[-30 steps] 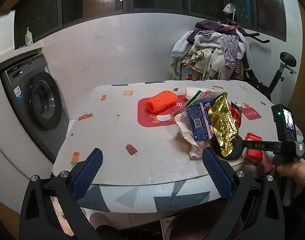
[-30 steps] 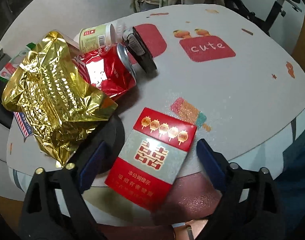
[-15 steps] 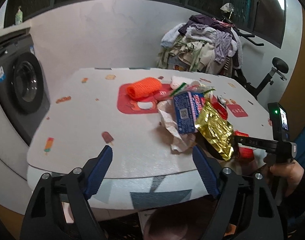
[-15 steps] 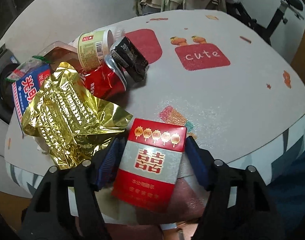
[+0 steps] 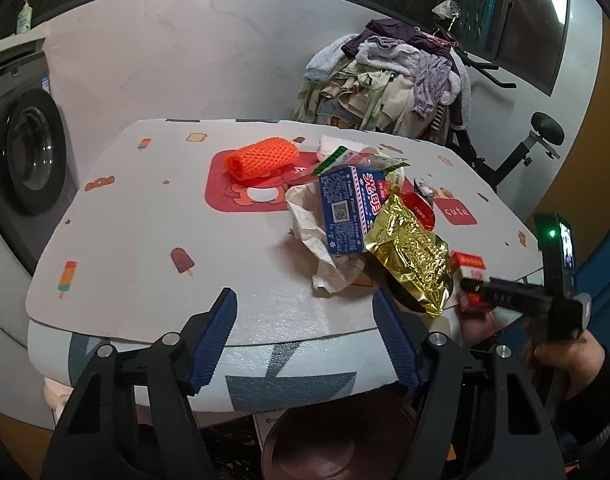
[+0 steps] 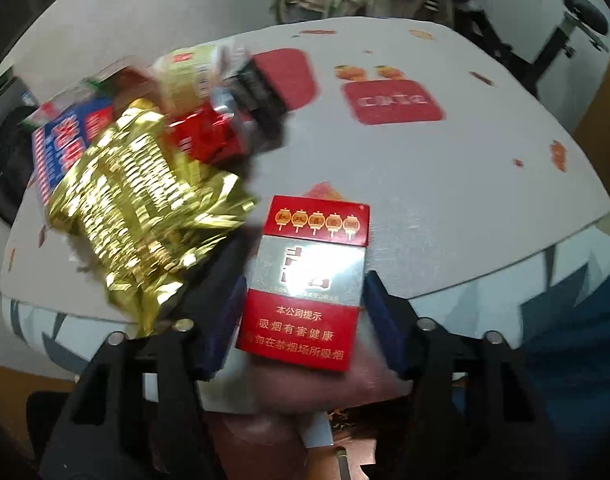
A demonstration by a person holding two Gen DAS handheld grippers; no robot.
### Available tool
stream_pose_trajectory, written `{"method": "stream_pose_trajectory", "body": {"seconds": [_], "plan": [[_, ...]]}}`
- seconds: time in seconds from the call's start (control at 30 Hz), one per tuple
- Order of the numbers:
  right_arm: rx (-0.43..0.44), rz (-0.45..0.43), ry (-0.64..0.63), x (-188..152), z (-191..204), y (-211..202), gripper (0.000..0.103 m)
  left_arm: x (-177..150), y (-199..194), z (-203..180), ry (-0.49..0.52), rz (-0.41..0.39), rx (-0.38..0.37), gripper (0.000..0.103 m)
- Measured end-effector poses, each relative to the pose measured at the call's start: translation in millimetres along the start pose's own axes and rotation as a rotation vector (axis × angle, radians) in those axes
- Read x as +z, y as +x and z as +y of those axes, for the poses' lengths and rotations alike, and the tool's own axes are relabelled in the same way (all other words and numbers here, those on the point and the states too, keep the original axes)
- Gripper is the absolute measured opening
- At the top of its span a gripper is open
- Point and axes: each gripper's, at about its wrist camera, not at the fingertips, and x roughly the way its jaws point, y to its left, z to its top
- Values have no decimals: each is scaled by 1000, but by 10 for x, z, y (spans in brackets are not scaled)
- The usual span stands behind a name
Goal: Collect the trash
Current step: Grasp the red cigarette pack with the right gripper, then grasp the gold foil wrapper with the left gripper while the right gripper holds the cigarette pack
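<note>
My right gripper is shut on a red and silver cigarette pack at the table's near edge; the pack also shows in the left wrist view. Beside it lies a pile of trash: a gold foil bag, a blue carton, a crushed red can, a pale green bottle, a black box, crumpled paper and an orange net sleeve. My left gripper is open and empty, held just off the table's front edge.
A brown bin stands on the floor under the table's front edge. A washing machine is at the left. A heap of clothes on an exercise bike is behind the table.
My right gripper has closed on the cigarette pack and drawn it back toward the table's edge. My left gripper has shifted slightly, still open.
</note>
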Motion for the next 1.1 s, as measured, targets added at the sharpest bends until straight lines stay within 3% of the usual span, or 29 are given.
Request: {"method": "stream_pose_trajectory", "body": {"seconds": [0.13, 0.3, 0.4, 0.47, 0.63, 0.8, 0.97, 1.1], "plan": [[-21, -6, -10, 81, -113, 64, 61, -5, 69, -41, -13, 20, -36, 64], [-15, -9, -45, 133, -134, 220, 59, -14, 333, -159, -57, 89, -146, 57], [18, -43, -21, 110, -205, 92, 58, -46, 507, -268, -68, 134, -196, 55], [-6, -91, -15, 95, -254, -69, 58, -78, 588, -305, -76, 152, -221, 55], [20, -158, -31, 108, -210, -384, 58, -114, 764, -351, -93, 183, -248, 55], [24, -117, -116, -9, 66, -298, 58, -141, 912, -351, -135, 215, -289, 55], [44, -68, -86, -75, 93, -125, 58, -144, 1098, -340, -185, 237, -327, 55], [65, -69, -91, -74, 130, -107, 58, -71, 1149, -357, -225, 205, -386, 55]]}}
